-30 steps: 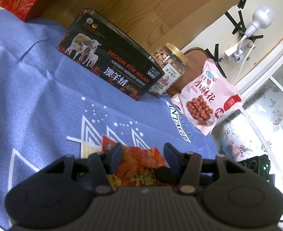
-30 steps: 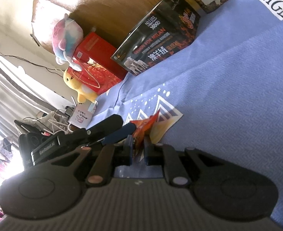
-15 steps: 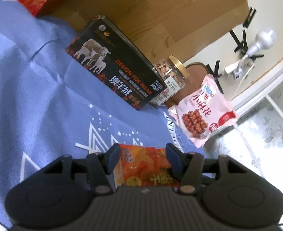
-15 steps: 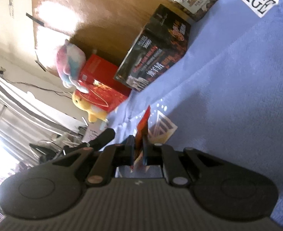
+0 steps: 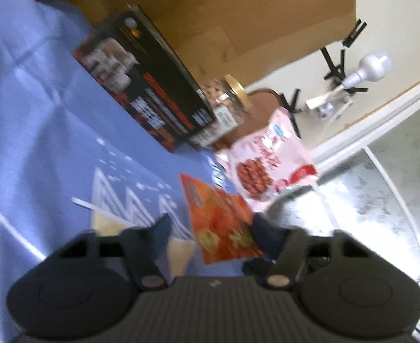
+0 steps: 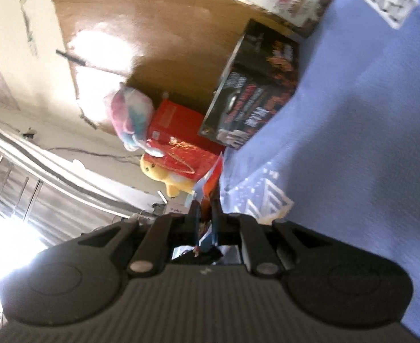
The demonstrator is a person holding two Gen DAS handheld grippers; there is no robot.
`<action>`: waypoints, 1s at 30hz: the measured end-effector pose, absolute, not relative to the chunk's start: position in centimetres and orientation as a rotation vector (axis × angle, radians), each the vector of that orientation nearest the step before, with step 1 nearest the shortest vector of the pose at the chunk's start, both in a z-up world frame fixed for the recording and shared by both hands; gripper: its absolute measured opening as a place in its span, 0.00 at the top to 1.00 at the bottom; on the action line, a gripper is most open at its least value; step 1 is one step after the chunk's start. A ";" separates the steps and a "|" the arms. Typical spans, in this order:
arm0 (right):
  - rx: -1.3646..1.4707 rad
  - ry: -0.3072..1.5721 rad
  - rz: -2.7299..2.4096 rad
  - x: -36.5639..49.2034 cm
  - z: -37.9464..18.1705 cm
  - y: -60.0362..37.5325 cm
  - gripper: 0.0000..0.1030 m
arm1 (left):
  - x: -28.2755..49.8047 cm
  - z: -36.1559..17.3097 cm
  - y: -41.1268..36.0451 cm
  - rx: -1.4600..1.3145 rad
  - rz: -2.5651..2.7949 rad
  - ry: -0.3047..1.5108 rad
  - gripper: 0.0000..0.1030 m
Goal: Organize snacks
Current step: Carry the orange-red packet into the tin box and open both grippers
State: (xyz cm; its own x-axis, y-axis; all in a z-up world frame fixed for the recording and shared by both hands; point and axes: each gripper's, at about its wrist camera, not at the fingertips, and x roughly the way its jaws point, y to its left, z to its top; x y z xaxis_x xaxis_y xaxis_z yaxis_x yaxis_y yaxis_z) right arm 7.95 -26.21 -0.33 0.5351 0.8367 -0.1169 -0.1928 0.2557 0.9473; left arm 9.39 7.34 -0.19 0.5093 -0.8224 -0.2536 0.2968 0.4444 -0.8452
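The right gripper (image 6: 206,217) has its fingers clamped on an orange snack packet (image 6: 211,184), which stands edge-on between the pads and rises above the blue bedspread (image 6: 367,148).

In the left wrist view, which is blurred, the same orange snack packet (image 5: 220,218) sits between the fingers of the left gripper (image 5: 211,230). They have just been closing. A gap of blue cloth shows between the left-hand finger (image 5: 161,228) and the packet, so the pads are not pressing on it from both sides. The packet's other edge lies against or just beside the right-hand finger; I cannot tell which.

Taking the black box (image 5: 150,85) as the landmark: it stands on the bedspread against the wooden headboard (image 5: 238,14). A nut jar (image 5: 227,100) with a gold lid is just beside its right end, and a pink snack bag (image 5: 264,165) lies beyond the jar, near the bed's edge. The orange packet is below the box, nearer the camera. On the box's far side sit a red gift box (image 6: 178,143) and two plush toys (image 6: 133,120).
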 end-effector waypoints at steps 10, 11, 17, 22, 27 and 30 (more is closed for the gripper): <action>0.796 0.597 0.794 16.0 7.6 -21.9 0.89 | 15.9 9.8 7.1 -0.504 -0.601 0.566 0.66; 0.757 0.578 0.775 17.2 8.5 -21.1 0.89 | 17.2 10.3 7.2 -0.485 -0.580 0.556 0.66; 0.396 0.529 0.606 23.3 10.4 -15.4 0.79 | 24.7 10.3 6.1 -0.309 -0.395 0.568 0.53; 0.202 0.507 0.480 23.0 9.0 -14.0 0.71 | 25.0 8.4 6.1 -0.286 -0.313 0.574 0.53; 0.335 0.443 0.440 19.1 8.5 -17.5 0.67 | 21.3 8.9 6.5 -0.292 -0.290 0.494 0.53; 0.396 0.454 0.439 16.5 7.5 -18.6 0.67 | 18.9 9.3 6.4 -0.283 -0.281 0.463 0.52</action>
